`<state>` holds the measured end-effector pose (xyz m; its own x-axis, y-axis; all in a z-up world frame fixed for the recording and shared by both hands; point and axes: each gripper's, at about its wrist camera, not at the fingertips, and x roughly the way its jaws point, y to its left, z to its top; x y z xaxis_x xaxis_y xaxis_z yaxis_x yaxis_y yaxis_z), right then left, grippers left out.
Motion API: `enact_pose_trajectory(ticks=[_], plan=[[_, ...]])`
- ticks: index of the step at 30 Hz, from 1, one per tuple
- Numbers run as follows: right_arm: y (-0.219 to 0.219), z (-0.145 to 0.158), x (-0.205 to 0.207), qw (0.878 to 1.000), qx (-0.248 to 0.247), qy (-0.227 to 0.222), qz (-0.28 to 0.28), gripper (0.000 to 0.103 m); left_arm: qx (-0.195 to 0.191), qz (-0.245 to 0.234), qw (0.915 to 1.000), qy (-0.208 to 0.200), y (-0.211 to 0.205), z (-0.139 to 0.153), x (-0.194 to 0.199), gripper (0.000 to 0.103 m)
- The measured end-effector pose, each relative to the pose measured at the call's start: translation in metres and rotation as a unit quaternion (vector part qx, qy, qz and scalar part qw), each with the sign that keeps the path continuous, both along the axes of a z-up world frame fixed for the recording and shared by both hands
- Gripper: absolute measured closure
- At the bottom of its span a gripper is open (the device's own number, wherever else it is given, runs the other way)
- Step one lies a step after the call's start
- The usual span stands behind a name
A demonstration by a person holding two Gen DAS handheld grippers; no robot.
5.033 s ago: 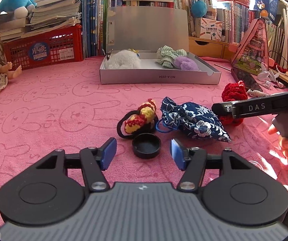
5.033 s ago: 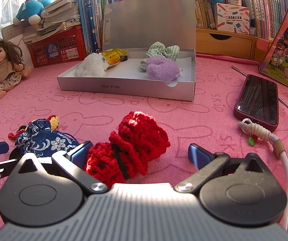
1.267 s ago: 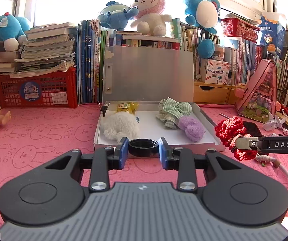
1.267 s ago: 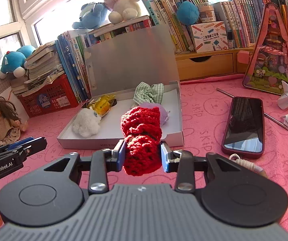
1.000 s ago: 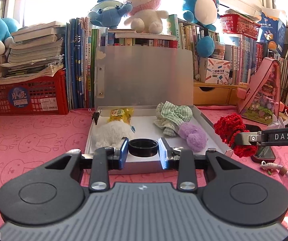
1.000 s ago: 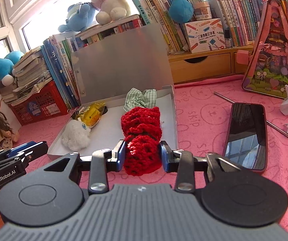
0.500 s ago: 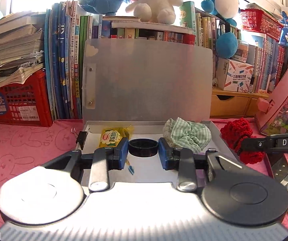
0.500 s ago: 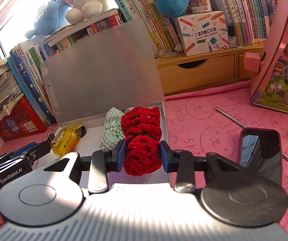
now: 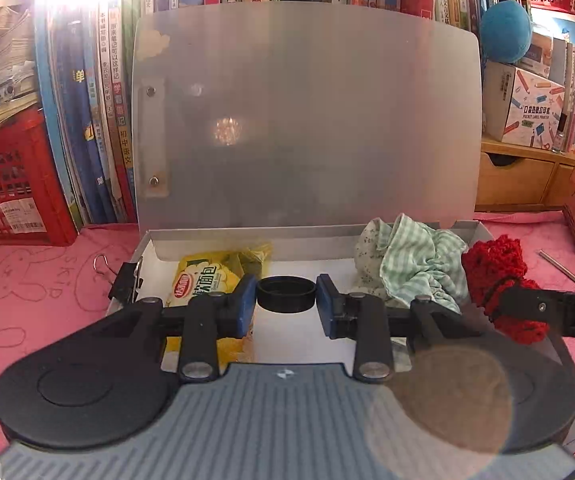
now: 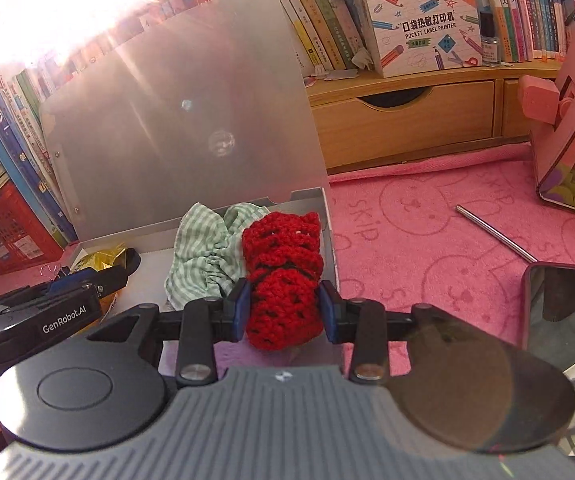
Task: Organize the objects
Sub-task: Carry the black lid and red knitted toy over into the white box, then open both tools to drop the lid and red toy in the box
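Left hand-held gripper (image 9: 286,302) hides box (image 9: 215,238) front.

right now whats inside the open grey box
Inside the grey box: a yellow snack packet at the left and a green checked scrunchie at the right, with bare white floor between. The near part of the floor is hidden behind the claws, so anything there cannot be seen.
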<state>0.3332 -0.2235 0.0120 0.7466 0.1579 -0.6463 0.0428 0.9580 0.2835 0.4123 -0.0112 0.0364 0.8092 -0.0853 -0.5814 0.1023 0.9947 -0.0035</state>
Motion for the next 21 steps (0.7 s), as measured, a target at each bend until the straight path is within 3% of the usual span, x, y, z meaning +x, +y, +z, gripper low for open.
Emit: enact_pose_trajectory(ticks=[8, 12, 14, 17, 21], plan=[[0.004, -0.006, 0.0, 1.0, -0.011, 0.007, 0.009, 0.063, 0.039, 0.002, 0.9981, 0.048, -0.009, -0.014, 0.01, 0.065], [0.002, -0.001, -0.007, 1.0, 0.001, -0.004, 0.008, 0.055, 0.074, -0.009, 0.995, 0.066, -0.02, -0.018, 0.008, 0.065], [0.001, 0.004, -0.012, 1.0, 0.004, -0.015, 0.01, 0.041, 0.06, -0.016, 0.9955, 0.072, -0.019, -0.017, 0.005, 0.057], [0.002, 0.014, -0.02, 0.999, -0.004, -0.03, 0.016, 0.04, 0.044, -0.018, 0.9967, 0.066, -0.017, -0.01, -0.005, 0.041], [0.006, 0.029, -0.039, 0.998, -0.015, -0.053, 0.027, 0.036, 0.052, -0.023, 0.9974, 0.045, -0.017, 0.002, -0.022, 0.031]])
